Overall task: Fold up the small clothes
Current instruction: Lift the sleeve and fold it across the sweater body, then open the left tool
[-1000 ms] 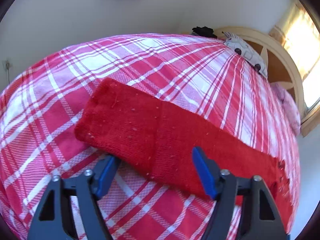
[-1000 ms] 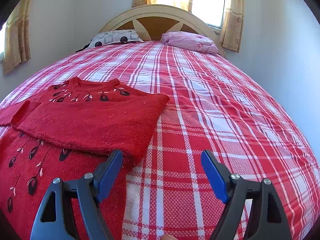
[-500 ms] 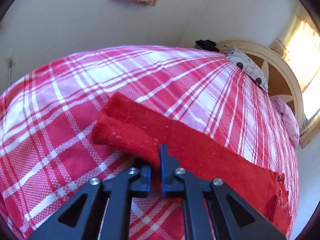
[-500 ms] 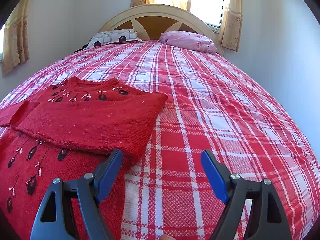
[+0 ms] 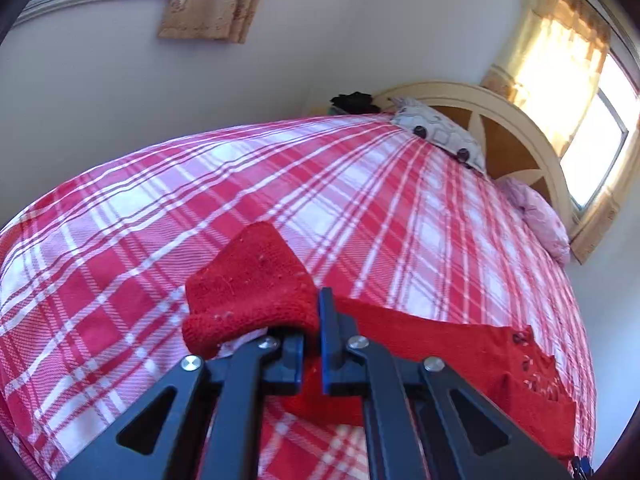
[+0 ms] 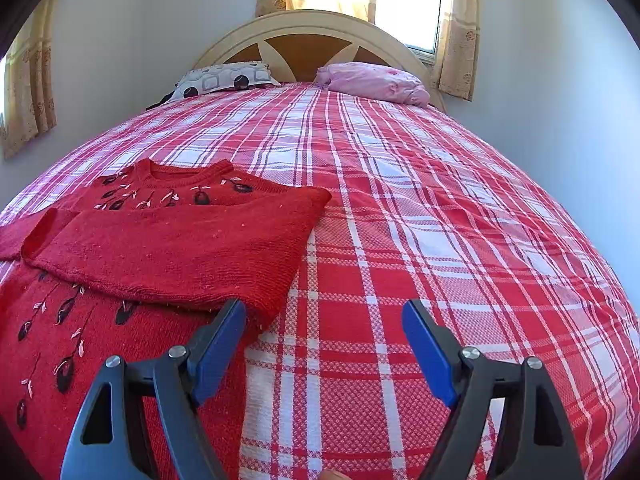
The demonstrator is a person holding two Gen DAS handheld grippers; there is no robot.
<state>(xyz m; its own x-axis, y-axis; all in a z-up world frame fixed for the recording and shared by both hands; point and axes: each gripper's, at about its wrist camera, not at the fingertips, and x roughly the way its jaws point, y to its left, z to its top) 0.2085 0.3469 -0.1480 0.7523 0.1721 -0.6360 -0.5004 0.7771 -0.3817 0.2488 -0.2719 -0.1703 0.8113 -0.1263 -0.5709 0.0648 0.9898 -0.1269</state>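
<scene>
The left gripper (image 5: pixel 312 344) is clamped fast on the cuff end of the red sweater's left sleeve (image 5: pixel 252 288), its jaws having just been closing with the knit between them, and the cuff bunches up off the bedspread ahead of the blue pads. The right gripper (image 6: pixel 324 344) stands wide apart with nothing in it, hovering above the plaid just beside the sweater's folded right edge. From the left gripper the sleeve's long axis runs away to the right toward the body of the red sweater (image 6: pixel 120 320), which lies flat near the bed's foot on its left half, collar toward the headboard, with the other sleeve (image 6: pixel 172 248) already laid across the chest. So the left hand is the one placed for this fold, which I judge calls for carrying the cuff rightward along that axis over the body. The carrying surface is a red and white plaid bedspread (image 6: pixel 440 220), soft and likely to drag at the knit. Beyond it sit a patterned pillow (image 6: pixel 224 80), a pink pillow (image 6: pixel 372 82), a curved headboard (image 6: pixel 308 36) and curtained windows.
</scene>
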